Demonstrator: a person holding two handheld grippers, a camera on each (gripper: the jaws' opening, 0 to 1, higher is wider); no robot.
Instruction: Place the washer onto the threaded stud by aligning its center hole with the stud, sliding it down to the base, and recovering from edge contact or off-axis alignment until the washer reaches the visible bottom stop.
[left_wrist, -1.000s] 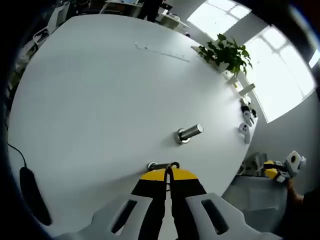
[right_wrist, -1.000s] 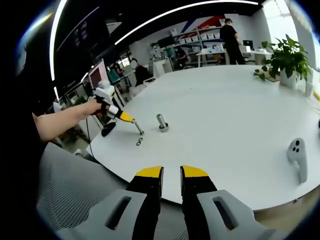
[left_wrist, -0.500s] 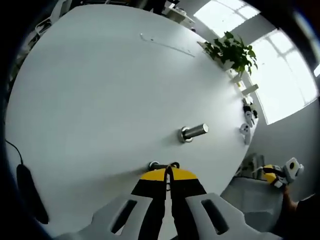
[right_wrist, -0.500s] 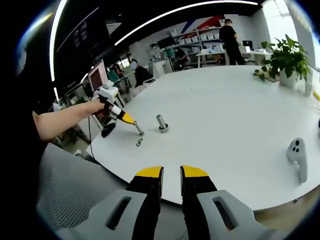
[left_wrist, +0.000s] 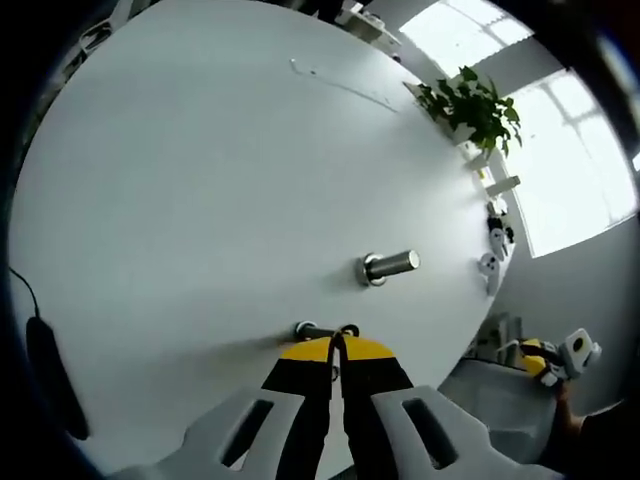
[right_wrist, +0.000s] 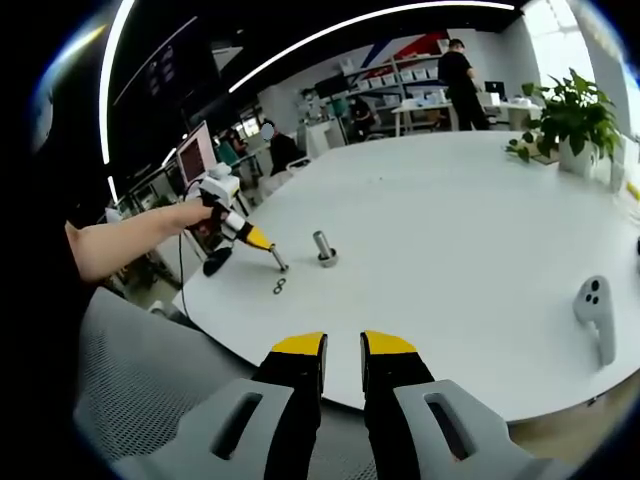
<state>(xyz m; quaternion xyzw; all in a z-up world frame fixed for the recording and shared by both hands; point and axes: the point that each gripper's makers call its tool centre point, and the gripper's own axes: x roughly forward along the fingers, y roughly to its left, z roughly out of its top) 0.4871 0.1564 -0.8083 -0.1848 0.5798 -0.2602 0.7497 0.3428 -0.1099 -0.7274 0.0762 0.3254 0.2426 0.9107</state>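
Potted plant at 1 o'clock, controller at 4 o'clock by table edge; steel stud upright mid-table, L gripper clenched, washers at its tips; R gripper released.

The steel threaded stud stands upright, bare, with small dark washers lying flat nearby.

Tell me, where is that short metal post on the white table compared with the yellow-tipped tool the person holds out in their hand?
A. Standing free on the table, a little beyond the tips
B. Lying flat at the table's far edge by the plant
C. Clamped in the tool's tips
A: in the right gripper view the threaded stud stands upright, apart from the left gripper.
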